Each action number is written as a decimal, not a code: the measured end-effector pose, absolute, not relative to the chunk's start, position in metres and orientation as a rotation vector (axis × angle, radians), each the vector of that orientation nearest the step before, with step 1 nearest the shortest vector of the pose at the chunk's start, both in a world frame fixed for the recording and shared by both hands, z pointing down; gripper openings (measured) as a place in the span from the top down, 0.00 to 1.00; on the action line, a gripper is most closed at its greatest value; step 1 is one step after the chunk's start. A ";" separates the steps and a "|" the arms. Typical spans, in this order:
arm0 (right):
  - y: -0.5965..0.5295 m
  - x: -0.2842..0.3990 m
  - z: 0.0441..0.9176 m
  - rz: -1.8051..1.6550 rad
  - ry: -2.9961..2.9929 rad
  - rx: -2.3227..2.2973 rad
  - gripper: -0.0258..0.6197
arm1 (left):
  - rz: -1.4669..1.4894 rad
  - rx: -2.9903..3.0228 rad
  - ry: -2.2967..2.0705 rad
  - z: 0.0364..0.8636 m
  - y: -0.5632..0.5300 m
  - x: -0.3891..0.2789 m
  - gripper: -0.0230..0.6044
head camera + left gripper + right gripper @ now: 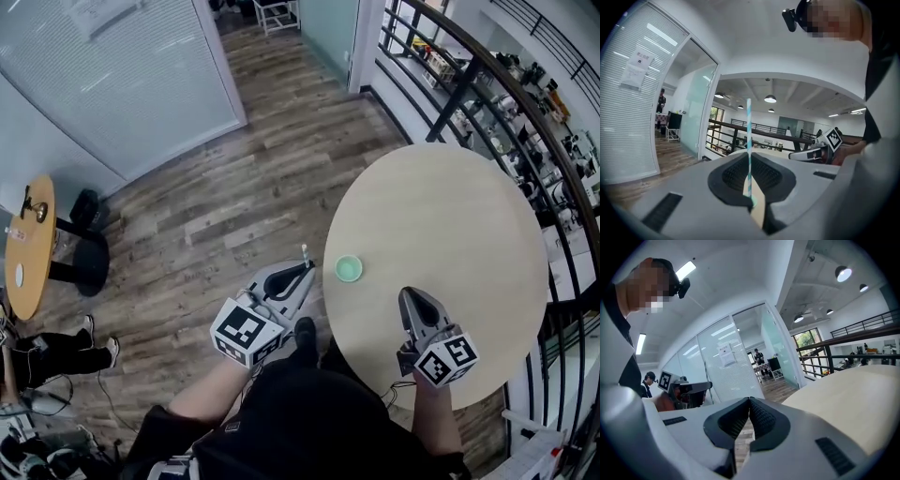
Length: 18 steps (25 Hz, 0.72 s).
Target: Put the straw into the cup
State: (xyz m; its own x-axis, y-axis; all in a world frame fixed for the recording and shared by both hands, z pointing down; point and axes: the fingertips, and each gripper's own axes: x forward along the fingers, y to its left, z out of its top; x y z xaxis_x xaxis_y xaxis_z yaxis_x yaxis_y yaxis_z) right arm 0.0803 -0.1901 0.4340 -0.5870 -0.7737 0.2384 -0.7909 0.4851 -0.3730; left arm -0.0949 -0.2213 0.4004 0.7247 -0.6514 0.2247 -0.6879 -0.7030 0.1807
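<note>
Striped straw (749, 126) stood clamped in my left gripper (750, 159), right gripper (750, 403) closed empty, green cup (349, 269) on table (450, 216).

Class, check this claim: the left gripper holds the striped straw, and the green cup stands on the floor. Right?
No. The head view shows the green cup standing on the round table, not the floor. The left gripper does hold the striped straw.

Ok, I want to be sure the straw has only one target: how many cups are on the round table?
1: a green cup near the left edge of the round table, close to the straw held in the left gripper. No other shows.
</note>
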 end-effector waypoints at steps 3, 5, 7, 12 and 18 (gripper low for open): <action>-0.197 0.094 0.449 0.751 -2.658 1.418 0.93 | 0.235 2.681 -1.041 0.408 -0.234 -0.078 0.93; -0.202 0.098 0.457 0.774 -2.652 1.413 0.93 | 0.243 2.670 -1.029 0.416 -0.242 -0.068 0.93; -0.207 0.100 0.462 0.790 -2.650 1.405 0.93 | 0.251 2.656 -1.012 0.425 -0.246 -0.060 0.93; -0.215 0.109 0.477 0.823 -2.645 1.386 0.93 | 0.295 2.631 -0.974 0.455 -0.256 -0.037 0.93; -0.224 0.112 0.499 0.864 -2.625 1.355 0.93 | 0.333 2.588 -0.963 0.493 -0.268 -0.023 0.93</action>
